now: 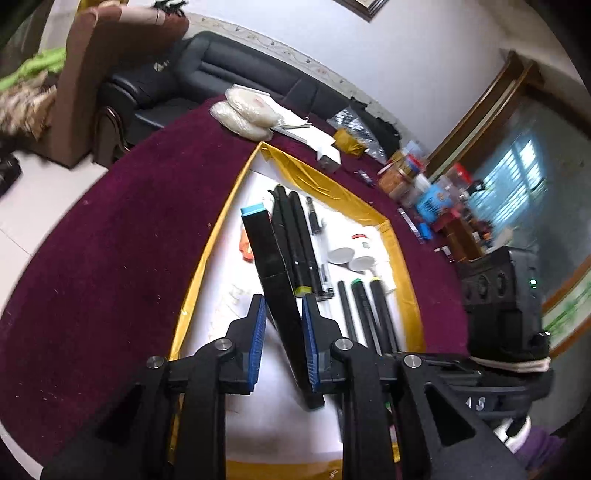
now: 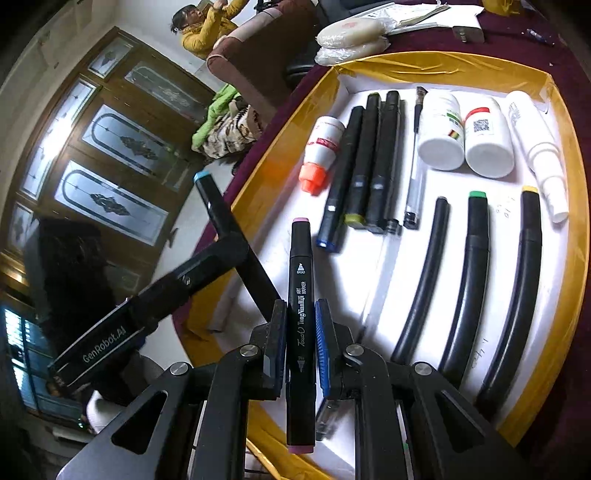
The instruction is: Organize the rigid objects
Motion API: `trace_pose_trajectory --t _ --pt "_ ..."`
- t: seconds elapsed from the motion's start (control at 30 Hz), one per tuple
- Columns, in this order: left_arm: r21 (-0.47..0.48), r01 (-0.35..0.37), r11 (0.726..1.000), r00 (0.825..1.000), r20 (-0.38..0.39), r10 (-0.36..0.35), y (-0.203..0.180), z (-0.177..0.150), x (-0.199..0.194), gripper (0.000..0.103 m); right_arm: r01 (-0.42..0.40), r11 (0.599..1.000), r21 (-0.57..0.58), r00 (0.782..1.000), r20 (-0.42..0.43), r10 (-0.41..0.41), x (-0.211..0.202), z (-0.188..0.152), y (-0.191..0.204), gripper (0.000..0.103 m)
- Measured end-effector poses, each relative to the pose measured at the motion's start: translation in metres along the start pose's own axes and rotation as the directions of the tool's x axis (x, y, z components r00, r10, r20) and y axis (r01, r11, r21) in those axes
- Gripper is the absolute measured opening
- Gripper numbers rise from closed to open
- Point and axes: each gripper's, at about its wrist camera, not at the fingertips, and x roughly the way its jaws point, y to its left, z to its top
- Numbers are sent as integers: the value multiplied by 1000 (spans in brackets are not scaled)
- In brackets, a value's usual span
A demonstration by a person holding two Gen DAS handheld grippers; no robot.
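Observation:
My left gripper (image 1: 282,306) is shut on a black marker with a blue cap (image 1: 266,251), which sits tilted between the blue pads over the gold-rimmed white tray (image 1: 207,266). The right wrist view shows that marker (image 2: 218,214) held above the tray's left rim. Between the pads of my right gripper (image 2: 301,314), which is shut on it, a black marker with pink ends (image 2: 301,266) points forward over the tray (image 2: 424,61). Several black markers (image 2: 365,158) lie side by side in the tray, and three more (image 2: 476,277) lie nearer me.
Also in the tray are a pen (image 2: 415,177), two white bottles (image 2: 441,133), an orange-capped bottle (image 2: 321,155) and a white tube (image 2: 535,147). Wrapped white cakes (image 1: 243,114) and jars (image 1: 406,177) stand on the maroon cloth (image 1: 110,258). A person in yellow (image 2: 207,29) is far behind.

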Motion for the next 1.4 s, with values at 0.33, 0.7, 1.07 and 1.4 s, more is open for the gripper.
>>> trace_pose_trajectory --t 0.33,0.7,1.07,1.4 --pt "-2 -77 997 990 119 77 -8 2 -36 65 66 995 -75 997 47 -62 -16 -3 6 17" --pt "74 -246 966 917 339 208 -49 -2 -73 81 260 950 -176 947 239 -215 -62 -11 11 41" --pt "135 -322 937 903 340 262 -87 -16 -56 81 584 804 -113 753 447 -484 -117 -28 -6 56" --pt "176 -330 927 905 339 258 -120 -24 -49 81 648 759 -68 685 488 -541 -145 -42 -23 63"
